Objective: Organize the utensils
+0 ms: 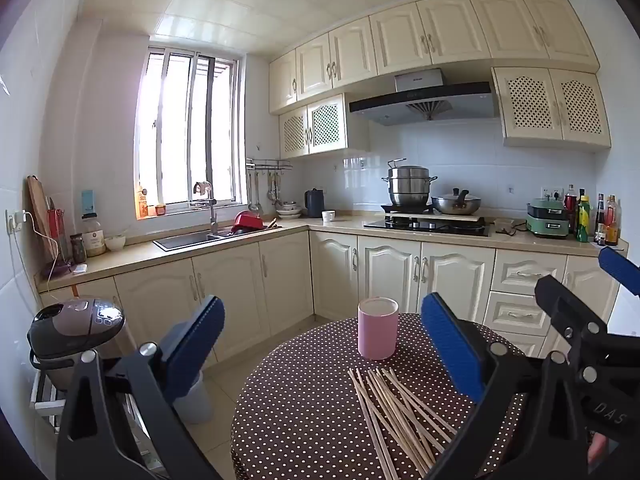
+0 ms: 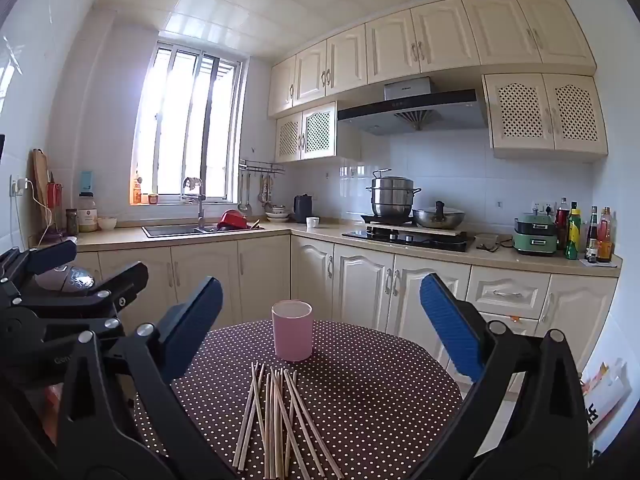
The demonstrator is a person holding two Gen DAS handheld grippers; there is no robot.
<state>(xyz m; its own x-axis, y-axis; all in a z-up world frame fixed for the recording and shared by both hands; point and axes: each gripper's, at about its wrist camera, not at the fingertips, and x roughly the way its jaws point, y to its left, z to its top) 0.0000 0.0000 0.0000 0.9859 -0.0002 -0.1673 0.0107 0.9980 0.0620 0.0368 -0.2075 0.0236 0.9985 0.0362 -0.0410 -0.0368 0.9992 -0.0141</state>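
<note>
Several wooden chopsticks [image 1: 394, 416] [image 2: 276, 420] lie loose in a heap on a round table with a brown polka-dot cloth [image 1: 304, 400] [image 2: 380, 380]. Behind them stands an upright pink cup [image 1: 377, 328] [image 2: 292, 330], nothing showing above its rim. My left gripper [image 1: 324, 344] hovers open above the near left side of the table, nothing between its blue pads. My right gripper [image 2: 322, 328] is open too, held level over the table's near edge, with cup and chopsticks ahead of it. Each gripper shows at the edge of the other's view, the right [image 1: 580, 320] and the left [image 2: 60, 280].
A rice cooker [image 1: 76, 328] sits on a rack left of the table. Cream cabinets [image 1: 280, 280] and a beige counter [image 1: 180, 248] run behind, with sink [image 1: 188, 238], stove with pots [image 1: 424, 204], a green appliance [image 1: 548, 218] and bottles [image 1: 596, 216]. Tiled floor [image 1: 224, 400] lies between table and cabinets.
</note>
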